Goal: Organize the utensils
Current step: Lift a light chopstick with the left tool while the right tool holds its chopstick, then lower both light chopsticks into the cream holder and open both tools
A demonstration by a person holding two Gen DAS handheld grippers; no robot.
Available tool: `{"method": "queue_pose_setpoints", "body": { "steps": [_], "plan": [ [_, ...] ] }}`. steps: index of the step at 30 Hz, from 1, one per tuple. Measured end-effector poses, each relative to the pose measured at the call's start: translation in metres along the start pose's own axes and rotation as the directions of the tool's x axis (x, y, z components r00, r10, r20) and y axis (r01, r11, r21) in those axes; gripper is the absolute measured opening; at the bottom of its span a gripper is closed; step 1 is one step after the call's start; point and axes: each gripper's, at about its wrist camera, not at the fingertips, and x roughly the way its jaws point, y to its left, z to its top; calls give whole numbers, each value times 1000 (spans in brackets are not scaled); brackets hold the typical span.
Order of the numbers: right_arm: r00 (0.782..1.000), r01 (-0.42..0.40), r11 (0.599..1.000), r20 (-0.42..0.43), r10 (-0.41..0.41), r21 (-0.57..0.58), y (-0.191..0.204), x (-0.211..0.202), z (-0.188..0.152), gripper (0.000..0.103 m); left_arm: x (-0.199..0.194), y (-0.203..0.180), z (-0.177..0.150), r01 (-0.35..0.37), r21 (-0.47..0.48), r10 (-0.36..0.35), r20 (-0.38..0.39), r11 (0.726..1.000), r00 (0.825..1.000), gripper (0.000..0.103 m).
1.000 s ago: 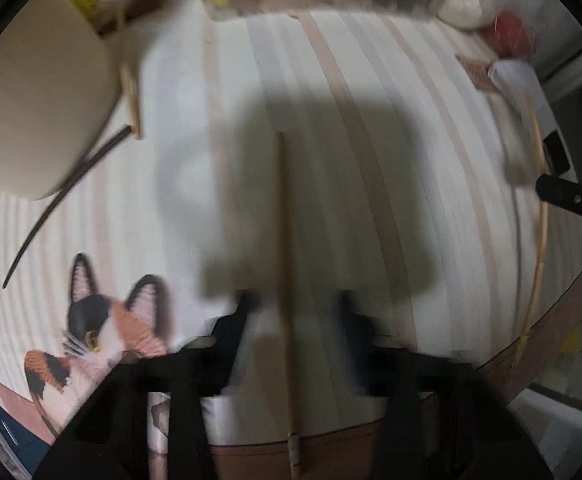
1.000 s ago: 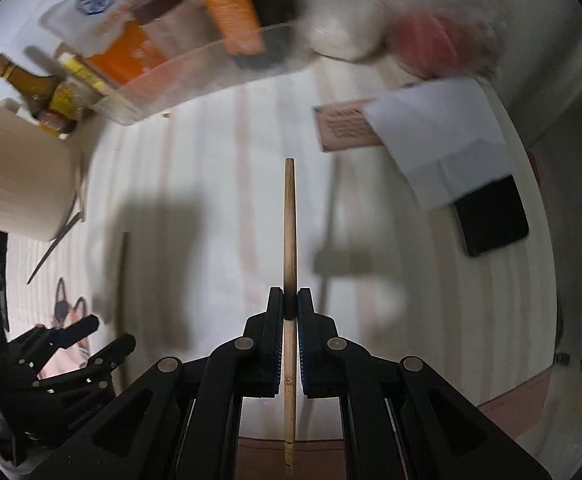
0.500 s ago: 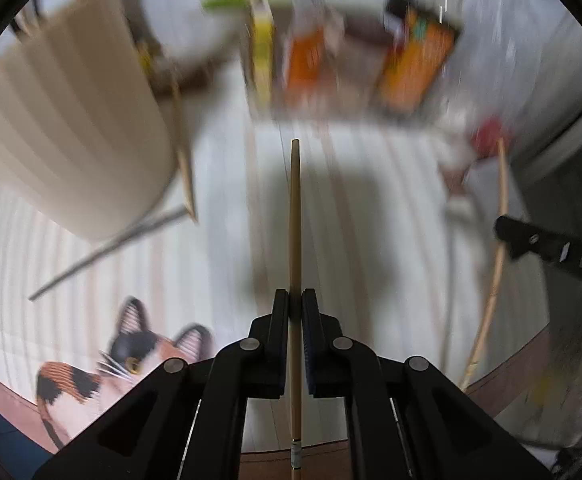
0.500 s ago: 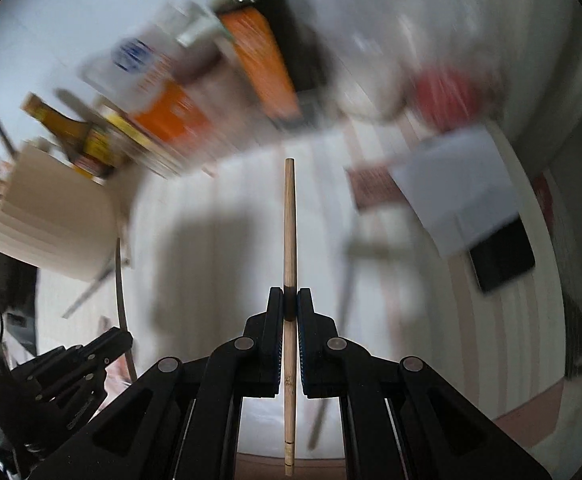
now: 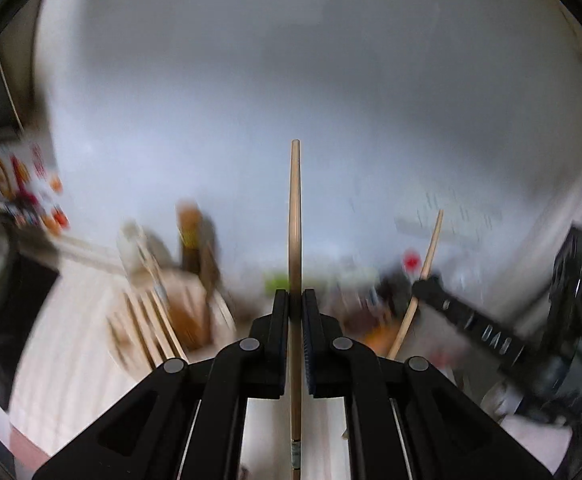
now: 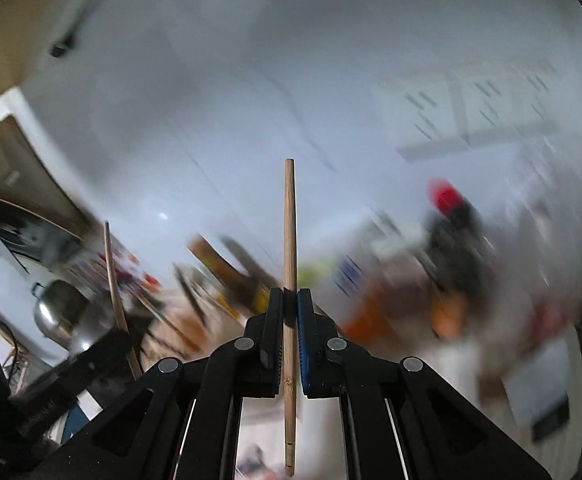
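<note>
Background: pale grey wall (image 5: 291,60) fills most of both views, everything below it is smeared with motion blur, so don't expect much detail on the clutter.

Left wrist, surface: striped light tabletop (image 5: 75,340) low on the left, with a beige ribbed holder (image 5: 163,320) on it that has a few sticks poking out.

Left wrist, grip: left gripper (image 5: 295,304) is clamped tight on a wooden chopstick (image 5: 294,208). The stick runs straight up the middle of the frame, tip out past the fingertips in front of the wall, back end down between the arms.

Left wrist, the other tool: right gripper (image 5: 425,282) comes in from the right side, pretty blurry, pinching a second chopstick (image 5: 431,248) that leans up and to the right.

Right wrist, grip: same deal here, right gripper (image 6: 289,304) squeezed closed on its chopstick (image 6: 289,232), which is upright and centred, lifted off the table.

Right wrist, left side: left gripper (image 6: 125,334) shows at the lower left with its chopstick (image 6: 113,272) tilted a bit leftward.

Right wrist, clutter: shiny metal pot (image 6: 59,312) far left; orange, red and dark blobs on the right, too blurred to say what they are.
</note>
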Motion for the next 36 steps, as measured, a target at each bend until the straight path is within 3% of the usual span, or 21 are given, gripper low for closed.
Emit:
{"method": "queue_pose_setpoints", "body": {
  "steps": [4, 10, 22, 29, 36],
  "plan": [
    [996, -64, 998, 67, 66, -26, 41, 34, 26, 7, 0, 33, 46, -66, -39, 69, 89, 997, 994, 4],
    [992, -89, 996, 87, 91, -29, 78, 86, 29, 7, 39, 71, 67, -130, -70, 137, 113, 989, 984, 4],
    [992, -74, 995, 101, 81, -66, 106, 137, 11, 7, 97, 101, 33, -145, -107, 152, 54, 984, 987, 4],
    [992, -78, 992, 89, 87, -97, 111, 135, -3, 7, 104, 104, 18, -146, -105, 149, 26, 984, 988, 4],
    [993, -112, 987, 18, 115, -117, 111, 127, -6, 8, 87, 102, 6, -111, -109, 110, -9, 988, 994, 6]
  ]
}}
